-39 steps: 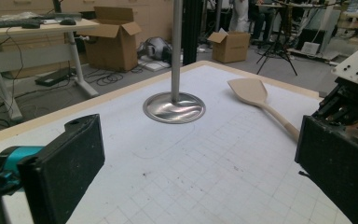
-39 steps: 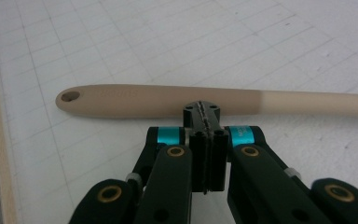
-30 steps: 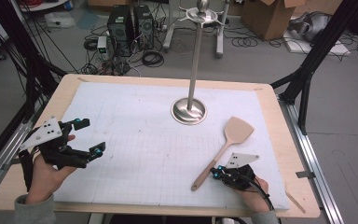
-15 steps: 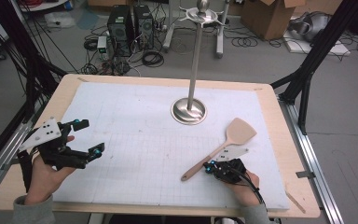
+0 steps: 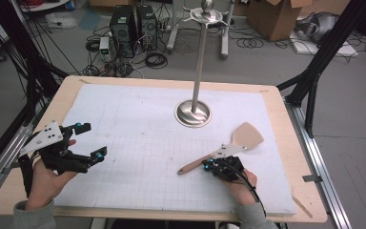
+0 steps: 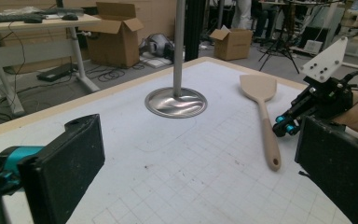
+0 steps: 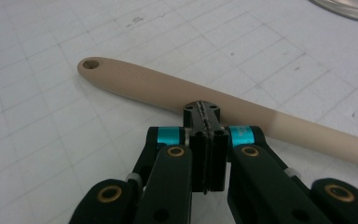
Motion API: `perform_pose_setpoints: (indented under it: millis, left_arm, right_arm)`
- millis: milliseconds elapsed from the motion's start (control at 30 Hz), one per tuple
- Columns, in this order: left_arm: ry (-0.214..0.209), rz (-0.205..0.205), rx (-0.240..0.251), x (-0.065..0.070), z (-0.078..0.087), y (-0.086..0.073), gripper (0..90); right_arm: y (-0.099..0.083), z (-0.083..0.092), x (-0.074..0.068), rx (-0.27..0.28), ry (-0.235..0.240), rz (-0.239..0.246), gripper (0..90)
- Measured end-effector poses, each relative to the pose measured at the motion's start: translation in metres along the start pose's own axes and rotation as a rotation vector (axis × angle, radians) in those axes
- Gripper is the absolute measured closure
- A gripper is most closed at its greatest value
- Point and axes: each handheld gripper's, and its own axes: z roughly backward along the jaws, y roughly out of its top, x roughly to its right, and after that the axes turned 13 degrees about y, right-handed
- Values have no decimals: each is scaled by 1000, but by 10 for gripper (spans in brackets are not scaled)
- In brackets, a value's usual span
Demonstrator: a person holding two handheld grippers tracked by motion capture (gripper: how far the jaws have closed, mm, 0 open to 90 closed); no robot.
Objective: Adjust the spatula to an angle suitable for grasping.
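the mat [image 5: 138,129] is white with a faint grey grid, on a pale wood table [image 5: 76,83]. the spatula [image 5: 226,149] is beige. the stand [image 5: 193,112] is shiny silver. both grippers, left [image 5: 86,141] and right [image 5: 208,164], are black with cyan accents, each with a grey plate.

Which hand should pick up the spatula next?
Probably the right. The right gripper sits shut right against the spatula handle, so it would need to open first. The left gripper is open but far across the white mat.
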Motion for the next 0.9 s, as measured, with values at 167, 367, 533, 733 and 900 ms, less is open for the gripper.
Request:
perform_pose_setpoints:
  millis: [167, 367, 533, 733, 900]
  left_arm:
    - [1, 0, 2, 0, 2, 0, 18]
    - [4, 3, 0, -1, 2, -1, 18]
    - [5, 5, 1, -1, 2, -1, 18]
    - [5, 6, 4, -2, 4, -1, 18]
    - [5, 6, 4, -2, 3, -1, 18]
  right_arm:
    - [5, -5, 3, 5, -14, -9, 900]
    - [11, -12, 6, 11, -31, -25, 900]
    - [16, -18, 9, 12, -48, -40, 900]
    - [19, -22, 13, 28, -55, -52, 900]
    - [26, -27, 16, 23, -84, -62, 900]
